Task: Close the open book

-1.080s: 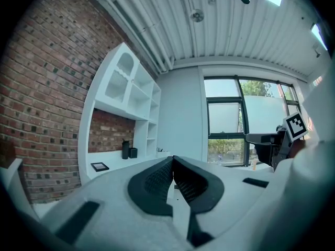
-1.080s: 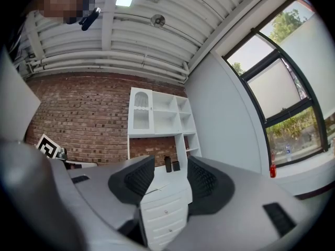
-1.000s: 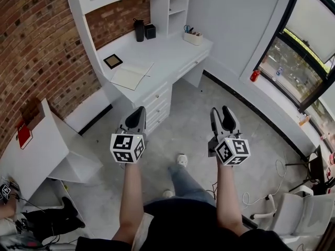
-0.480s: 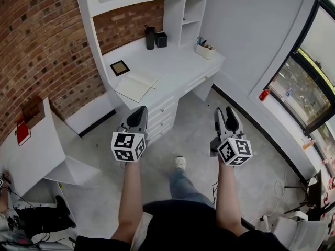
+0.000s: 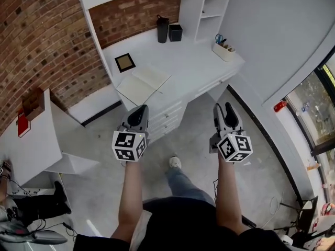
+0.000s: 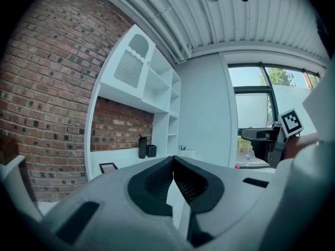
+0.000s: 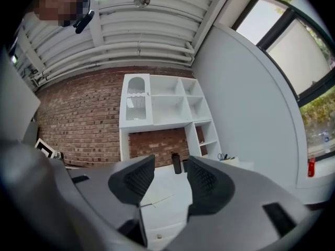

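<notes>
Desk (image 5: 199,61) and open book (image 5: 144,85) have drawn nearer; left claw (image 5: 138,110) pressed together, right claw (image 5: 223,109) spread.

Left tool (image 6: 173,160) jaws pressed together, facing white desk (image 6: 125,153)

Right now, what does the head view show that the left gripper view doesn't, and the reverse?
Only the head view shows the open book, lying flat near the desk's front edge, and the drawers below it. Only the left gripper view shows the left gripper with its jaws together and nothing between them, plus the ceiling. Both show the white desk, the black bottle, the picture frame and the brick wall.
</notes>
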The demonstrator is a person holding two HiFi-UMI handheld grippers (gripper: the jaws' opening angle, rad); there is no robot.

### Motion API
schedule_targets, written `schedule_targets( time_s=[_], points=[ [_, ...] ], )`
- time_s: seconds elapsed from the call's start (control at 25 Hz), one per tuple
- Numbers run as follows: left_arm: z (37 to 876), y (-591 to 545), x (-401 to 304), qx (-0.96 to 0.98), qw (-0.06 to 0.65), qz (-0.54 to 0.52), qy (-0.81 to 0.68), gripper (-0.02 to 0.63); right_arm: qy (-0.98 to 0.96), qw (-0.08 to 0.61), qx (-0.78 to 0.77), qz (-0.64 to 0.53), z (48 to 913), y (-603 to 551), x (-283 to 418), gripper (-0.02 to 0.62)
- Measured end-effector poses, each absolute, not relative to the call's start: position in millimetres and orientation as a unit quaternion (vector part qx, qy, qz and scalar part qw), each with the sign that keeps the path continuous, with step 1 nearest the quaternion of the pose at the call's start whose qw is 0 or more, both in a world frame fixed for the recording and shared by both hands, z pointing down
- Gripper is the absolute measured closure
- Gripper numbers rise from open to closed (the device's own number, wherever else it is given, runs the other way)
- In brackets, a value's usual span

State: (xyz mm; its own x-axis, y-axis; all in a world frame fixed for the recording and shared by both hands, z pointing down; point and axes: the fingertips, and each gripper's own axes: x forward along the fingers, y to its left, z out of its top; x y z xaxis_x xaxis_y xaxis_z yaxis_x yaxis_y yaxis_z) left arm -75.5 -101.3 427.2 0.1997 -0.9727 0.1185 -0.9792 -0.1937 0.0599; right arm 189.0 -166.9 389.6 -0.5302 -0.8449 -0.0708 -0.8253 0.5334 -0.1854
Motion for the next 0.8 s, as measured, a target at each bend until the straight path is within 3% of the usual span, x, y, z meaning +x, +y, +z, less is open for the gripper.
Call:
schedule_targets(
  time_s=[0.44, 0.8],
  points=[
    [434, -185, -127, 0.687, 0.058, 0.038, -0.723, 0.597, 0.917, 0.037, -0.39, -0.082, 415, -304, 118, 0.42],
    [459, -190, -162, 0.638, 0.084, 0.039, -0.765, 0.597, 0.941, 0.011, -0.319, -0.109, 447, -346, 52, 0.419]
  ],
)
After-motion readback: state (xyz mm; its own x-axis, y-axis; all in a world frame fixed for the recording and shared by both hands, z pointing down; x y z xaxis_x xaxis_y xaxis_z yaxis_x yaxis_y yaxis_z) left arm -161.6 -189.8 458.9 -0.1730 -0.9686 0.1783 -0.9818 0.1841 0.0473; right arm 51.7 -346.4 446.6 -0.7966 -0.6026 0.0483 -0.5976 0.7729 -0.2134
